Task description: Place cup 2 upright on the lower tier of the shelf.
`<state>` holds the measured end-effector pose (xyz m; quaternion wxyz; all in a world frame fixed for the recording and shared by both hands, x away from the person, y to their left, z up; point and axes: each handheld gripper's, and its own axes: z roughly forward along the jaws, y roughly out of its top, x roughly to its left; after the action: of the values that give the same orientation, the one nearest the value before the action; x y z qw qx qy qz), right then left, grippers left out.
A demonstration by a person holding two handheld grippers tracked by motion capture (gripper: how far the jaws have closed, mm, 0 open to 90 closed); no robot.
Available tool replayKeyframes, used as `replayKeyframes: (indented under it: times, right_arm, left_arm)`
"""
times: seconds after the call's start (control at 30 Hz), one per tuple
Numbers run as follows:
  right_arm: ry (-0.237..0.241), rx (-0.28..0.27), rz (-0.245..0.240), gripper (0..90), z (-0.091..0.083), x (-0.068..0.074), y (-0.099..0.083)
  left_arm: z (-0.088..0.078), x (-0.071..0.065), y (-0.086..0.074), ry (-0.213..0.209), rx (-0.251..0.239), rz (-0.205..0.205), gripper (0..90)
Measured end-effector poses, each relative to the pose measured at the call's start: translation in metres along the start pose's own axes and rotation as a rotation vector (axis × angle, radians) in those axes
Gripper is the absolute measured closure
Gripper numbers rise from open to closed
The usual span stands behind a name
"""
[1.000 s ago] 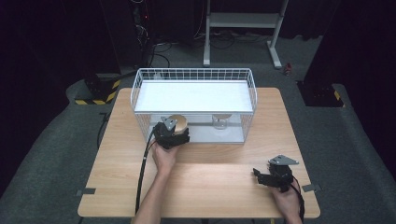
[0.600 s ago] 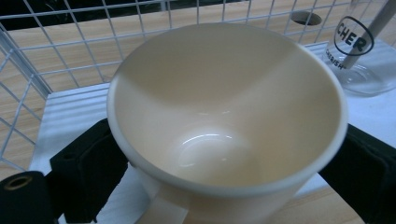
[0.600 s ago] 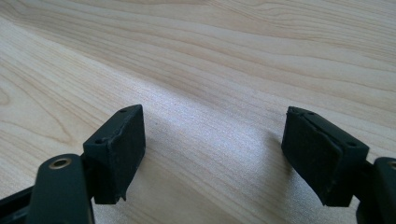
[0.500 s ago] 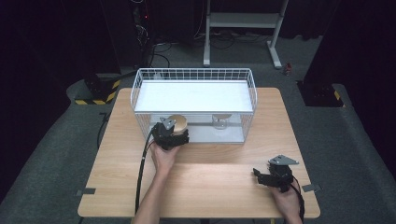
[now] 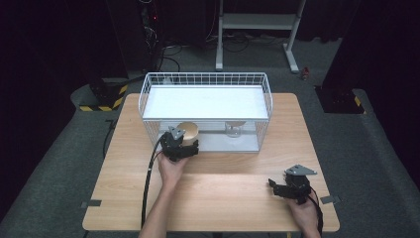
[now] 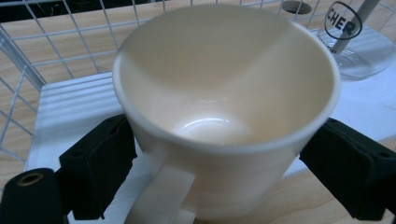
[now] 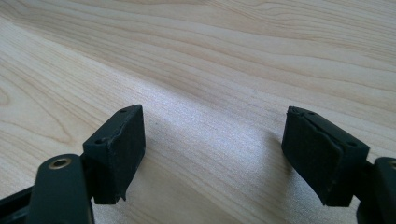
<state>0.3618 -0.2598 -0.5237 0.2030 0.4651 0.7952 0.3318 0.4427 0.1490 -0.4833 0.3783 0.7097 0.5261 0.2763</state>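
Left tool (image 6: 219, 154) sitting at rack's (image 5: 148, 106) open front, jaws just been closing in on cup (image 6: 224, 102), pads flanking it, looks like barely touching yet. Cup sitting on rack's white floor. Guessing grab coming. Right tool (image 7: 212, 154) idling spread over desk (image 7: 233, 56).

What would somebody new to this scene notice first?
Probably the cream mug, which sits between the fingers of the left gripper at the open front of the white wire basket in the middle of the wooden table. The fingers have just been closing around it, though whether they press on it is unclear. The right gripper rests open near the table's front right corner.
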Motion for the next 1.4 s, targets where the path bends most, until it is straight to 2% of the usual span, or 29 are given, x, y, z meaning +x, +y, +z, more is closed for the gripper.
replayKeyframes:
  times: [0.1, 0.33, 0.53, 0.67, 0.7, 0.93, 1.07, 1.4]
  right_arm:
    - [0.0, 0.0, 0.0, 21.6, 0.0, 0.0, 0.0]
    - [0.0, 0.0, 0.0, 21.6, 0.0, 0.0, 0.0]
    - [0.0, 0.0, 0.0, 21.6, 0.0, 0.0, 0.0]
    - [0.0, 0.0, 0.0, 21.6, 0.0, 0.0, 0.0]
    - [0.0, 0.002, 0.0, 21.6, 0.0, 0.0, 0.0]
    - [-0.001, 0.003, 0.002, 21.6, 0.0, 0.0, 0.0]
    - [0.0, 0.003, 0.0, 21.5, 0.0, 0.0, 0.0]
    - [-0.001, 0.003, 0.0, 21.6, 0.0, 0.0, 0.0]
  left_arm:
    - [-0.001, 0.001, -0.005, -0.005, 0.01, 0.011, 12.6]
    - [-0.003, 0.002, -0.011, -0.011, 0.004, 0.009, 16.3]
    - [-0.004, 0.003, -0.015, -0.012, 0.03, 0.014, 18.8]
    - [-0.004, 0.003, -0.017, 0.0, 0.038, 0.025, 23.0]
    - [-0.004, 0.003, -0.018, 0.004, 0.039, 0.031, 27.7]
    - [-0.003, 0.003, -0.017, 0.008, 0.047, 0.016, 28.6]
    - [-0.001, 0.003, -0.015, 0.021, 0.051, 0.029, 29.6]
    - [0.004, 0.002, -0.012, 0.027, 0.056, 0.025, 31.7]
